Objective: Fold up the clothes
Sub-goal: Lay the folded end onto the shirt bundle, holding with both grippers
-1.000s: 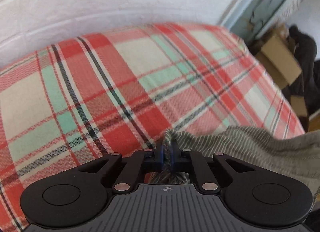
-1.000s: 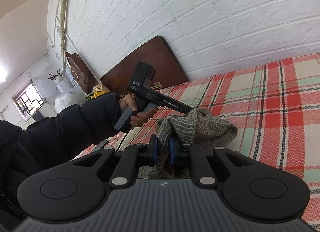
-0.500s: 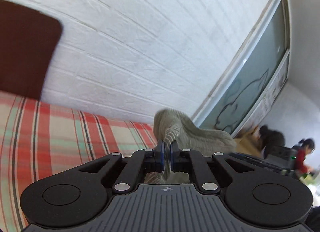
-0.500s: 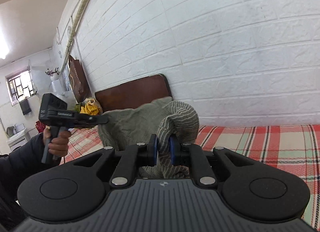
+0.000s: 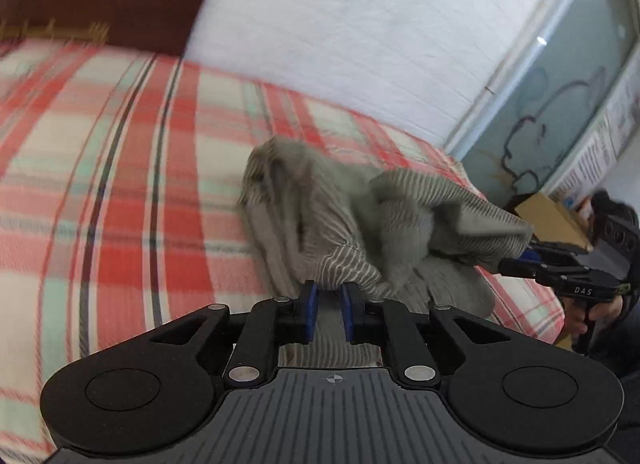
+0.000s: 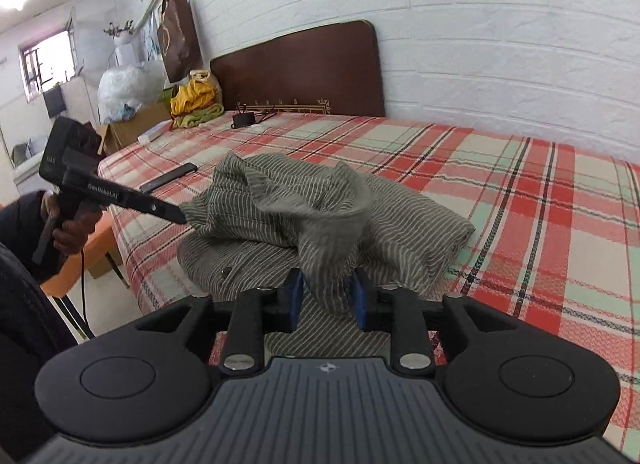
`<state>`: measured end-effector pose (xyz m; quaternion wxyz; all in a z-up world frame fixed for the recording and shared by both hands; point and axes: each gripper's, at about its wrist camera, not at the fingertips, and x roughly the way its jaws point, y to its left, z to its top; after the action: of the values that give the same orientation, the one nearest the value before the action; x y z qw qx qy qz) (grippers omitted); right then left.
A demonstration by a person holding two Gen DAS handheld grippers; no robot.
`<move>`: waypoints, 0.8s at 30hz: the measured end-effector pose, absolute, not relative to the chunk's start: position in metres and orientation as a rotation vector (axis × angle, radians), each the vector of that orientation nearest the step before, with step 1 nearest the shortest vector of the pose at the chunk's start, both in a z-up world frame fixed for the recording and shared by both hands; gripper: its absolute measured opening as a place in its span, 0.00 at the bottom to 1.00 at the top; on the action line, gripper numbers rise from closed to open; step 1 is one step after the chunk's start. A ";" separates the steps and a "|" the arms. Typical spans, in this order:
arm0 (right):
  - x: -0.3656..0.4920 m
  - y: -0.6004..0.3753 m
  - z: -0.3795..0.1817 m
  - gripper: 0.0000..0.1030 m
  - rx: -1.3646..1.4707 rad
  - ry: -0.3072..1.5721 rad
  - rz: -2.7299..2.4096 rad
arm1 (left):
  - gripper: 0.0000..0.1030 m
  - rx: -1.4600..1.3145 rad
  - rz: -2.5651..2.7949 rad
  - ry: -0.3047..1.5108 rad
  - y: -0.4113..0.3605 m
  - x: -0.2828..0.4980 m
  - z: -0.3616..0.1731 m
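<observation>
Both claws are now standing spread: the left claw [image 5: 327, 314] is showing a clear gap between its blue pads, with striped cloth lying just beyond, and the right claw [image 6: 327, 298] is gaping with a loose fold hanging between its fingers, not pinched. Half a second ago each claw was pressed together on the grey striped garment [image 6: 320, 220] and lifting it up against the white brick wall [image 6: 500, 36]; now it is lying in a rumpled heap on the plaid bed [image 6: 540, 192], near the front edge. That reads as a release after a lift or shake, so the garment is resting bunched, not flat or neatly folded, and folding work is probably remaining. In the right wrist view the left claw's tip is sitting at the heap's left side, beside the bed's edge, so cloth there is risking a slide toward the floor. Far and right of the heap, the bed is offering wide open room for spreading; a dark phone [image 6: 168, 177] is lying on the far left part.
</observation>
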<state>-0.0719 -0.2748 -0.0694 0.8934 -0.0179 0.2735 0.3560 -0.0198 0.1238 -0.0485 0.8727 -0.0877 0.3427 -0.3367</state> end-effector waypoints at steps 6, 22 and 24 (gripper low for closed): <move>-0.077 -0.263 -0.060 0.45 -0.108 0.518 0.731 | 0.58 0.077 -0.750 0.587 0.096 -0.049 -0.022; -0.073 -0.248 -0.050 0.13 -0.098 0.502 0.753 | 0.43 0.273 -0.648 0.534 0.020 -0.035 -0.067; -0.077 -0.245 -0.051 0.13 -0.111 0.509 0.776 | 0.12 0.225 -0.647 0.523 0.030 -0.036 -0.057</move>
<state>-0.0768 -0.2450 -0.0513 0.8929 -0.0534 0.2451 0.3739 -0.0363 0.0295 -0.0573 0.9087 0.1089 0.2534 -0.3134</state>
